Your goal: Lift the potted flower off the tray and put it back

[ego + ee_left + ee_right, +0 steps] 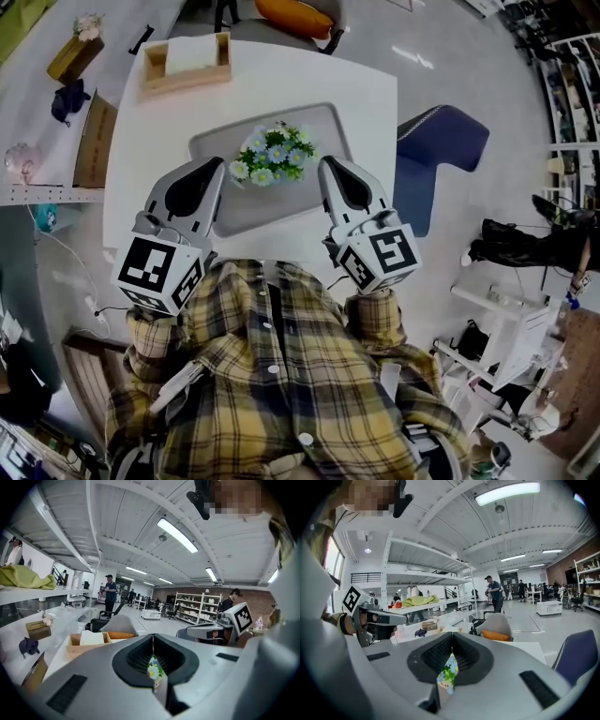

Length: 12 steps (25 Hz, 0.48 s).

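Observation:
The potted flower (274, 156), a bunch of small blue and white blossoms with green leaves, stands in the middle of the grey tray (225, 211) on the white table (366, 94). My left gripper (217, 166) is just left of the blossoms and my right gripper (325, 167) just right of them, both shut and holding nothing. In the left gripper view the shut jaws (153, 636) leave a slit through which the flower (154, 669) shows. The right gripper view gives the same picture: shut jaws (452, 634) with the flower (449, 672) behind them. The pot is mostly hidden.
A wooden box (185, 62) with white paper sits at the table's far left corner. A blue chair (441, 150) stands to the right of the table, an orange-cushioned chair (295, 17) behind it. A cardboard box (94, 141) and shelf lie to the left.

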Available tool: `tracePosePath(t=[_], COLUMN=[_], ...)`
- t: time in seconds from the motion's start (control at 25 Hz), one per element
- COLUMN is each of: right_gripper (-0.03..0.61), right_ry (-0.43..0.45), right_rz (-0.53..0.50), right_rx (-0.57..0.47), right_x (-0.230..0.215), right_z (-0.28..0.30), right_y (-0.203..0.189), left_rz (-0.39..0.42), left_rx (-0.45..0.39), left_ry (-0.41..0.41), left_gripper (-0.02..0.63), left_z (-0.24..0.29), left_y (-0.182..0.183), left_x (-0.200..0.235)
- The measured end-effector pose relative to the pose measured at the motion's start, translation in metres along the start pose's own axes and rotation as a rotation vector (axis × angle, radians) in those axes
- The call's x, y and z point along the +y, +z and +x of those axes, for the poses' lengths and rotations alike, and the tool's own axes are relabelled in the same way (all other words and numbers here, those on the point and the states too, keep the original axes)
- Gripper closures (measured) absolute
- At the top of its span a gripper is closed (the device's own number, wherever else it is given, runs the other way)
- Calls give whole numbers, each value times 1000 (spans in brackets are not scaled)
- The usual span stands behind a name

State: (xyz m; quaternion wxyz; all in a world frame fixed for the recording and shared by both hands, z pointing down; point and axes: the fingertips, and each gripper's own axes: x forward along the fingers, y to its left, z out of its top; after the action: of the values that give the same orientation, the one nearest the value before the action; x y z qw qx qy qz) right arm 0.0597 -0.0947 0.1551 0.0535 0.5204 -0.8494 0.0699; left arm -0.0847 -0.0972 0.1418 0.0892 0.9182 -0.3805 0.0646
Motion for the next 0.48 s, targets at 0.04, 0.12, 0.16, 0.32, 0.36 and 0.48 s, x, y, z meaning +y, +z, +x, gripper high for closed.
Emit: tracePosePath(t=[0.04, 0.12, 0.16, 0.32, 0.36, 0.48], right_gripper=[580, 580, 580, 580, 580, 580], right_ry=[-1, -1, 0, 32, 44, 71], right_rz=[-5, -14, -16, -20, -19, -23], right_rx=[3, 15, 22, 48, 54, 69], right_x=[-3, -8, -11, -20, -21, -26], right_z=[0, 1, 2, 2, 2, 4], right_y=[-2, -6, -9, -19, -21, -33], left_rz=[-6, -18, -22, -31, -31, -23], left_rx=[10, 34, 44, 64, 66, 64], left_ry=[-5, -16, -21, -42, -47, -57], left_gripper=[604, 604, 604, 603, 601, 555], left_z=[2, 5, 7, 13, 15, 20], left_y=[-5, -15, -20, -34, -37, -44], left_x=[1, 4, 5, 4, 4, 5])
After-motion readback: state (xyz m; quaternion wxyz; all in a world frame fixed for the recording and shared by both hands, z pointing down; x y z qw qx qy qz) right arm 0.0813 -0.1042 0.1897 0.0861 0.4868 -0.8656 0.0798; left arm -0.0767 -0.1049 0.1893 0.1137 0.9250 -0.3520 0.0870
